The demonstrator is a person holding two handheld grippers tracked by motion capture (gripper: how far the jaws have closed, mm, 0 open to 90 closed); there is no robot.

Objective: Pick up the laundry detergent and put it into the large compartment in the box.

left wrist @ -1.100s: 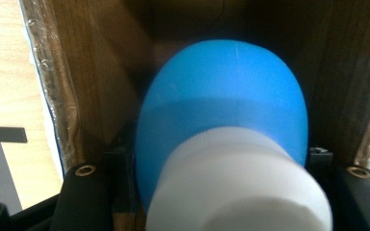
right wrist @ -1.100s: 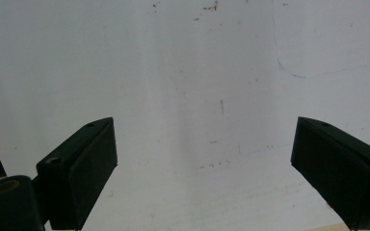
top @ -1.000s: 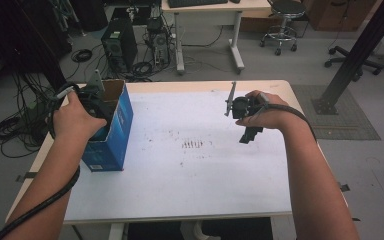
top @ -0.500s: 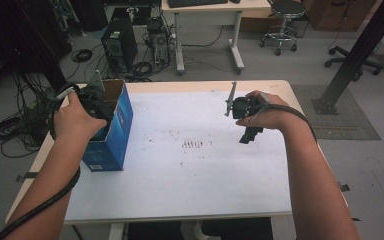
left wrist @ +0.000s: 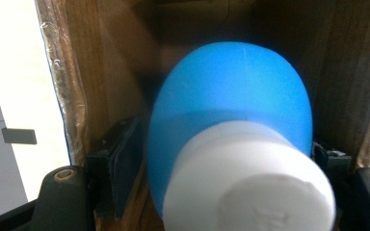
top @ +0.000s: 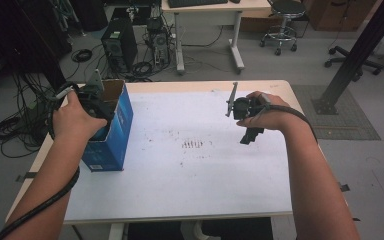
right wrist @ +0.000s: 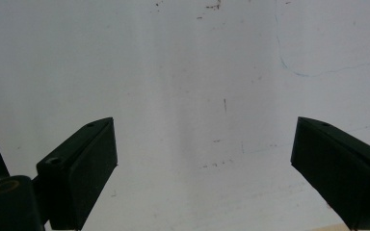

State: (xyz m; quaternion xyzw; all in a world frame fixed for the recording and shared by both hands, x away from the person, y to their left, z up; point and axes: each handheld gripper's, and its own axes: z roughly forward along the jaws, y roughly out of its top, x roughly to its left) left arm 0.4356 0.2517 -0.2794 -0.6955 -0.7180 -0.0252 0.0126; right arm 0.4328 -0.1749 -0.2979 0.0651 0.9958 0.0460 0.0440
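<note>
Your left gripper (top: pixel 96 102) reaches down into the one blue cardboard box (top: pixel 114 131) at the table's (top: pixel 180 195) left edge, jaws clamped on a single blue bottle (left wrist: pixel 231 120) with a white cap (left wrist: pixel 250 187). Your right gripper (right wrist: pixel 204 163) hangs over the bare white tabletop, jaws spread wide, empty.

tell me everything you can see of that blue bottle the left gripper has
The blue bottle looks like smooth plastic, rounded and bulbous, with a white screw cap pointing toward the camera. It sits between the left gripper's black jaws, which press its sides, down inside the open cardboard box, whose brown inner walls surround it. The cap is blurred, and no label can be made out.
</note>
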